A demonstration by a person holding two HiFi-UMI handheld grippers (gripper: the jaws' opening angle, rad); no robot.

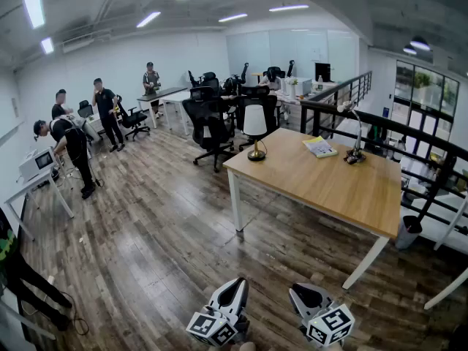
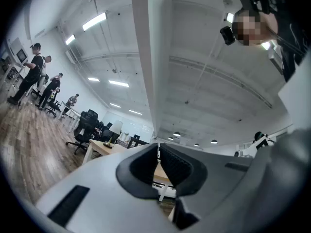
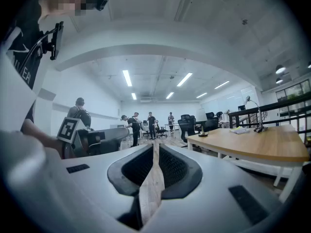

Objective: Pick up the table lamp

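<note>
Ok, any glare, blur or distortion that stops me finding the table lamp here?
Head view: sharp, evenly lit, fisheye-curved edges; the white-shaded, brass-based table lamp stands clear on the light wooden table. Left gripper view: tilted, mostly ceiling, lamp tiny. Right gripper view: lamp small, distant.

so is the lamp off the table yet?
No, the table lamp stands upright on a corner of the wooden table.

A long wooden table [image 1: 322,185] stands on a plank floor [image 1: 146,240]. Near the table's far edge lies a yellow booklet [image 1: 319,147]. Black office chairs [image 1: 208,126] crowd just beyond its far left corner. A black railing [image 1: 380,123] runs behind it. A dark bin [image 1: 407,232] sits by its right end. Several people [image 1: 73,148] stand well to its left.
</note>
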